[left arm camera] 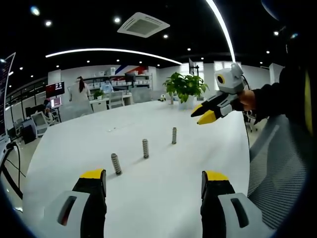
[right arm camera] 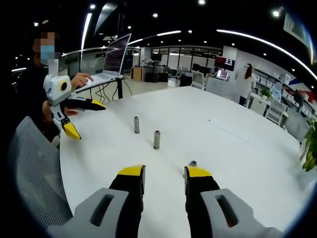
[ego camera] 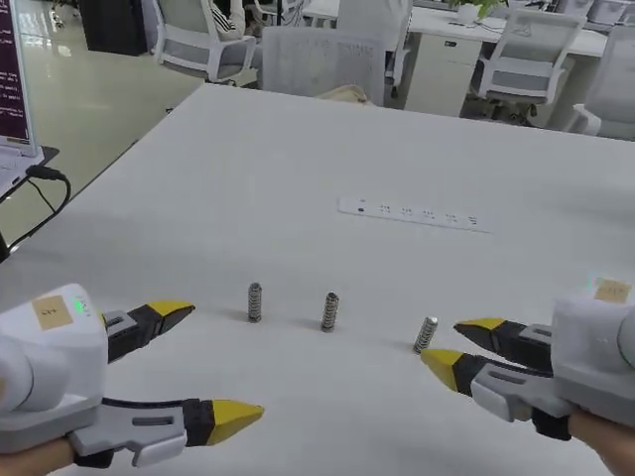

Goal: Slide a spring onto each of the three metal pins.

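Bright, even office light from overhead. In the head view the white table (ego camera: pixel 298 169) reads pale and flat, with a faint sheen toward its far edge. The three springs (ego camera: pixel 329 311) throw only short, soft shadows. Both gripper views bend hard at the edges: ceiling light strips (left arm camera: pixel 99 50) curve into arcs and blow out white against a dark ceiling. Small round ceiling spots (right arm camera: pixel 93 6) flare. Distant desks and people are soft, low in detail.
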{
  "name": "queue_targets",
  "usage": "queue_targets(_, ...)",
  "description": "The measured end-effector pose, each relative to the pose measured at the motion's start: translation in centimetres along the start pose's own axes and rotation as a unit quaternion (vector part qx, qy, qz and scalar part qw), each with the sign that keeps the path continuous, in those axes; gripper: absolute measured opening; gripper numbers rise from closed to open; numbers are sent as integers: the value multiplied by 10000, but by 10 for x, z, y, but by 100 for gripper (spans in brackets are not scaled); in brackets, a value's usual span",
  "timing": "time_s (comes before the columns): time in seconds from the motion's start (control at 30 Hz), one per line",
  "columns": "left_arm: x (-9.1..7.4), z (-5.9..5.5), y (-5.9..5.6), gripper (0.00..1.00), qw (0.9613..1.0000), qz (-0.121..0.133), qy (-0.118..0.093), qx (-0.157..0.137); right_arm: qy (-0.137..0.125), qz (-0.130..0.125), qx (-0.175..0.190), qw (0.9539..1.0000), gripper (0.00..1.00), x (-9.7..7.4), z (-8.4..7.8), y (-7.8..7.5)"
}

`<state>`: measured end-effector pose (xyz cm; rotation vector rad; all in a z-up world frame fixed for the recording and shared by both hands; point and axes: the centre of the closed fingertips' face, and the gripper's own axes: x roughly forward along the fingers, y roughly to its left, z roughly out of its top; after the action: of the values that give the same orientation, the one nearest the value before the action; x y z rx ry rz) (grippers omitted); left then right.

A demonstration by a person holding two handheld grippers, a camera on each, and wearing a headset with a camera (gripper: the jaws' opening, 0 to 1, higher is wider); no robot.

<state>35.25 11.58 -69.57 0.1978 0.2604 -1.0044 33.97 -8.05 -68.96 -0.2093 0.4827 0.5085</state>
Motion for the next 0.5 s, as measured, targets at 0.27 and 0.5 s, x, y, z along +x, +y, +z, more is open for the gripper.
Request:
queue_targets(0.27,-1,-1,0,76,10000,1,23,-22,98,-62,90,9999,42,-9,-13,-6)
queue_targets(0.5,-1,-3,-1,77,10000,-6,36,-68,135,-120,178,9997,54,-14,-20,-8)
